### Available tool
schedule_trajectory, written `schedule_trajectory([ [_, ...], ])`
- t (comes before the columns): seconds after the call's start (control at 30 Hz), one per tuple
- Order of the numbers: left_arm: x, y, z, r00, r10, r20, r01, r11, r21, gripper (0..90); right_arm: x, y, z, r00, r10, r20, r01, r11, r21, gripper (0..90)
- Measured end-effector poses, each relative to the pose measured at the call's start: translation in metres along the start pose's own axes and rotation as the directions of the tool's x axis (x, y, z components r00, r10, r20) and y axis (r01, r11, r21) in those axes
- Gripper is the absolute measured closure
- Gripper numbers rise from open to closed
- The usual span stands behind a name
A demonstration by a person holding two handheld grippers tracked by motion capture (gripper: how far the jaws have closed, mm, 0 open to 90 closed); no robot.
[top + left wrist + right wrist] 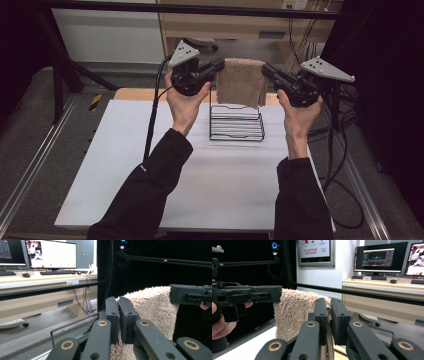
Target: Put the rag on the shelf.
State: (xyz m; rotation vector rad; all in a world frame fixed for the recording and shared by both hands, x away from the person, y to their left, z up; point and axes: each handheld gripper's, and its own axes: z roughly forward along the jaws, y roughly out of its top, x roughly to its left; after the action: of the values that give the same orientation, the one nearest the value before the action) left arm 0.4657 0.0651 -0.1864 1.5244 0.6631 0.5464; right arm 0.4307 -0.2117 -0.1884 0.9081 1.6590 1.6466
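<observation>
Tan towel (242, 82) held up in air over wire rack (236, 122), hanging folded, lower edge just above rack's top wire. Left gripper (218, 65) clamped tight on towel's left top corner; jaws nearly together w/ cloth pinched between, seen in left gripper view (119, 320). Right gripper (266, 70) likewise pinched onto right top corner (329, 320), cloth between jaws. Rack standing on white tabletop (200, 175), near far edge, betw. both hands.
</observation>
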Motion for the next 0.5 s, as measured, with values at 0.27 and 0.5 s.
schedule_trajectory([
  [0.27,0.0,0.012,0.006,0.9998,0.018,-0.009,-0.018,0.9998,-0.009,86.3,-0.005,0.012,0.005,0.9998,-0.013,0.016,0.013,1.0,-0.012,84.4],
  [0.5,0.002,0.02,0.014,0.9994,0.029,-0.02,-0.029,0.9994,-0.018,86.3,-0.012,0.019,0.011,0.9993,-0.005,0.037,0.006,0.999,-0.032,84.4],
])
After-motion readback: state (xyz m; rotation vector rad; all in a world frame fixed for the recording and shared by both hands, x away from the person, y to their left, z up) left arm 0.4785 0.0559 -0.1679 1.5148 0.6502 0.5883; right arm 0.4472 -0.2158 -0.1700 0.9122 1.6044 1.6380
